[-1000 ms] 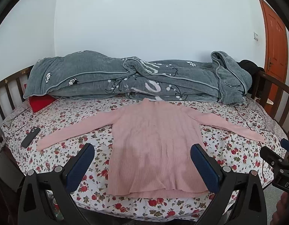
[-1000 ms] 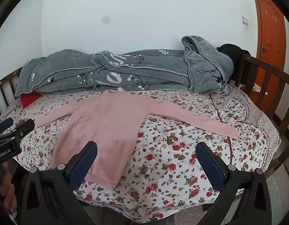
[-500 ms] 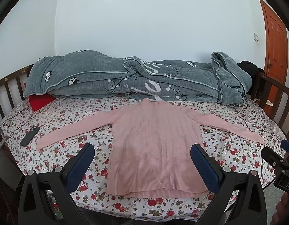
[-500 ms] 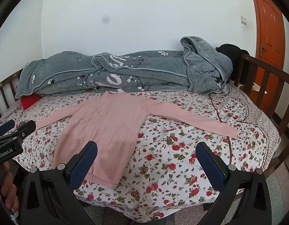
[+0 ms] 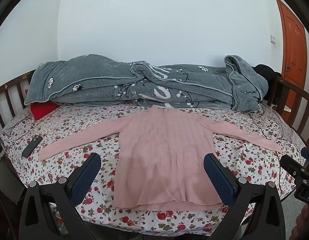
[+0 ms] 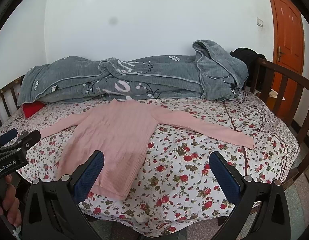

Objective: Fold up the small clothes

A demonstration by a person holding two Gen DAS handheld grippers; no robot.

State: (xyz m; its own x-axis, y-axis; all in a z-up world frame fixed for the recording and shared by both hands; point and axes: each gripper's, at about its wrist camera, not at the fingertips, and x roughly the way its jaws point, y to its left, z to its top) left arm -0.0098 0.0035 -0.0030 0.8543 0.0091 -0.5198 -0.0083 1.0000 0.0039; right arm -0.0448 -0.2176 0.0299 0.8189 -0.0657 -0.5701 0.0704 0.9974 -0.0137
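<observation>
1. My left tongs stand wide apart with nothing between their blue-padded fingers, held in the air in front of the near edge of the bed. My right tongs are the same: spread, empty, touching nothing.

2. Almost nothing has changed over the last second. Both views have crept back and slightly upward, so the bed sits a touch lower in each picture; neither pair of tongs has closed or reached in. I judge that the folding has not begun and I am only lining up.

3. Just beyond the left tongs lies the pink ribbed long-sleeved knit sweater, flat and front up on the floral bedsheet with red roses. Its hem is towards me, its collar points at the wall, and both sleeves are stretched out sideways. It lies just as it did a second ago, with no crease or fold made.

4. From the right wrist view the sweater sits left of centre, and its long right sleeve runs out towards the bed's far side, ahead of the right tongs. A sleeve looks like the sensible first thing to bring across the body.

5. Further out, unmoved: a dark phone-like slab near the left sleeve cuff, a rolled grey quilt with white flowers against the wall, a red cushion under its end, and the orange door.
</observation>
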